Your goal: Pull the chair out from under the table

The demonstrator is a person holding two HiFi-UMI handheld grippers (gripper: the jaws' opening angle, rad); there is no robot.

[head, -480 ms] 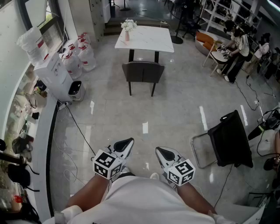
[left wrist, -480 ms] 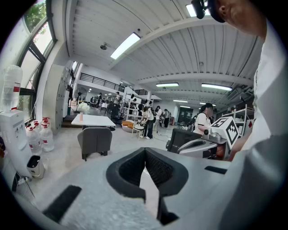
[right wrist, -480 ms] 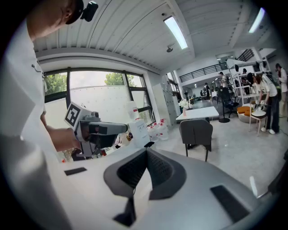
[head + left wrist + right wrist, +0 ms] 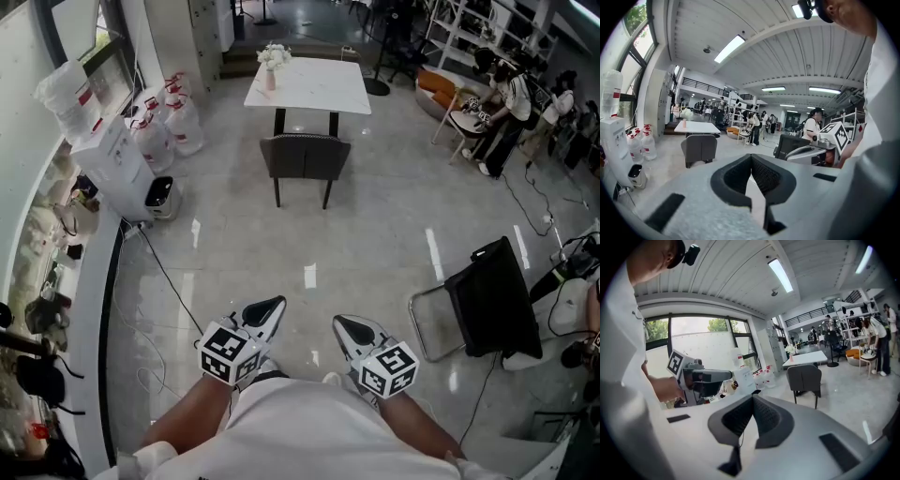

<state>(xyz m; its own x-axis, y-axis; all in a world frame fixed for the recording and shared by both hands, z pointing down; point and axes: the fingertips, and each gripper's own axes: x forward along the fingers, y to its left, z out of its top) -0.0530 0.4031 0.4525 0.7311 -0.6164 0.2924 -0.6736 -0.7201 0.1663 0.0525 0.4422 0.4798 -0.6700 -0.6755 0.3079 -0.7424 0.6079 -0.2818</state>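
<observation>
Both together, left tongs [image 4: 751,158], right tongs [image 4: 752,399], chair [image 4: 305,157] at table [image 4: 314,86], ceiling [image 4: 787,61] from gripper views

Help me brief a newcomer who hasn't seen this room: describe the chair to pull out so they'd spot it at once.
Find the white table standing alone mid-floor, with flowers on one corner. The chair is tucked at its near edge. It is grey with a solid back on thin dark legs, unlike the black folding chair off to the right.
</observation>
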